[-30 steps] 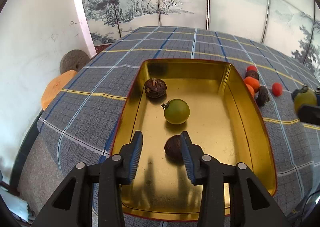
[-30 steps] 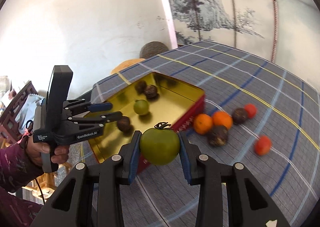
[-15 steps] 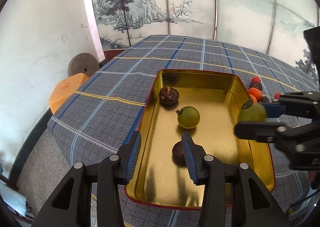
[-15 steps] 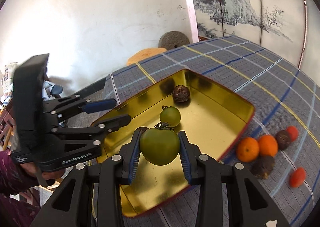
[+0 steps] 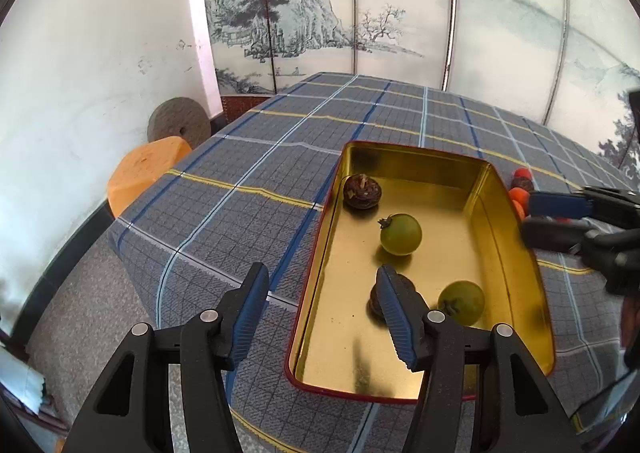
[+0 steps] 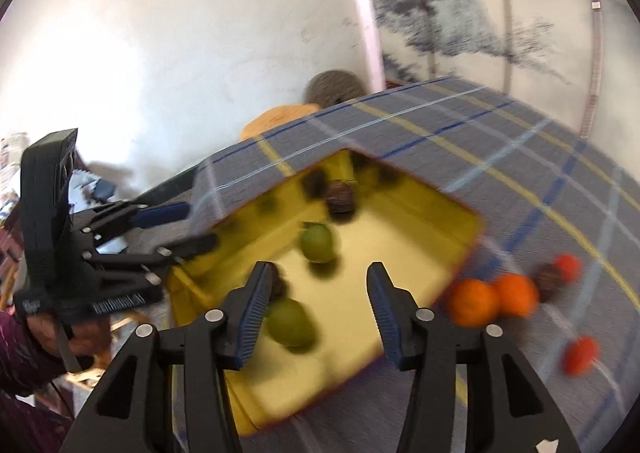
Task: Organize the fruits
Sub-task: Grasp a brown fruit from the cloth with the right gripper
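Both tongs gape with nothing between them: the left tongs [image 5: 320, 305] at lower centre, the right tongs [image 6: 316, 309] over the gold tray [image 5: 520, 253] on the plaid counter [image 5: 240, 213]. Two green fruits [image 5: 401, 234] lie inside. Only the blurred right view shows the oranges [image 6: 474, 302] beside the tray.

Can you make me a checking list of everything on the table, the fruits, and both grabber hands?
Surface: plaid tablecloth covers the table.
Job's things: gold tray holds two green fruits and two dark brown fruits; oranges, red fruits and another dark one wait on the cloth beside it.
Clutter: nothing seen.
Grippers: left gripper open, empty; right gripper open, empty, above the tray.
Cables: nothing seen.
Surroundings: painted screen, white wall, round stone, orange stool.
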Action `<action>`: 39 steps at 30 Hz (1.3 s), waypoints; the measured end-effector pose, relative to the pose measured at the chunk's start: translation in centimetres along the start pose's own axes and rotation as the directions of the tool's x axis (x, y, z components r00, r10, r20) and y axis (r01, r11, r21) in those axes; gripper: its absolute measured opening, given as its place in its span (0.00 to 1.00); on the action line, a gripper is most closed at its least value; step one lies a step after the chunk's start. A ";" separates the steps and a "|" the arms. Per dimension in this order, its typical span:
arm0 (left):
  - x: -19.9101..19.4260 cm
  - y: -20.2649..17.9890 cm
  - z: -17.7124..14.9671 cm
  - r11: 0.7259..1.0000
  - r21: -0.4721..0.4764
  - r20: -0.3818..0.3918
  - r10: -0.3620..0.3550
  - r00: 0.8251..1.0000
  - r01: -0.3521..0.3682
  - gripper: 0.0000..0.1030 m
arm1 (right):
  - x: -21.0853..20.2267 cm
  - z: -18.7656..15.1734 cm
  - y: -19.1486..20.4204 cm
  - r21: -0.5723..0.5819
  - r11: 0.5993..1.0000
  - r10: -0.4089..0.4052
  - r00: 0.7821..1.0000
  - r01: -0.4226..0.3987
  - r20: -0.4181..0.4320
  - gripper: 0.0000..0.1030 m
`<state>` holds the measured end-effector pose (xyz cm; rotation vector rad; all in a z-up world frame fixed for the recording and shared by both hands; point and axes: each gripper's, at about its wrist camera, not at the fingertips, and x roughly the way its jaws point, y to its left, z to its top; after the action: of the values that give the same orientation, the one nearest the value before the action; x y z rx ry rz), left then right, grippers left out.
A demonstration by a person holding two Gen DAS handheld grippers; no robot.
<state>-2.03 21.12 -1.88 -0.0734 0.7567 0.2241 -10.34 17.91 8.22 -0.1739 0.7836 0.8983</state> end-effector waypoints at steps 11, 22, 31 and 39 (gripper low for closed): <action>-1.4 -3.3 -0.2 0.994 0.062 0.013 -0.088 0.996 0.087 0.59 | -3.0 -4.1 -9.1 0.142 0.977 -0.153 0.986 0.161 -0.071 0.48; -1.8 -5.1 -0.1 0.987 0.112 -0.004 -0.119 0.993 0.119 0.61 | 3.0 -3.9 -10.3 0.103 0.977 -0.168 0.972 0.186 -0.163 0.45; -2.9 -8.0 0.6 0.945 0.237 -0.010 -0.230 0.973 0.226 0.61 | -5.0 -6.8 -10.7 0.111 0.969 -0.215 0.974 0.221 -0.067 0.35; -3.2 -14.4 2.5 0.837 0.459 -0.042 -0.314 0.949 0.297 0.61 | -13.7 -14.6 -17.1 0.251 0.870 -0.407 0.906 0.424 -0.119 0.35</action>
<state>0.67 6.89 1.99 0.2612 0.7351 -0.2653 -10.34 -8.06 4.04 -0.1217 0.8781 0.3706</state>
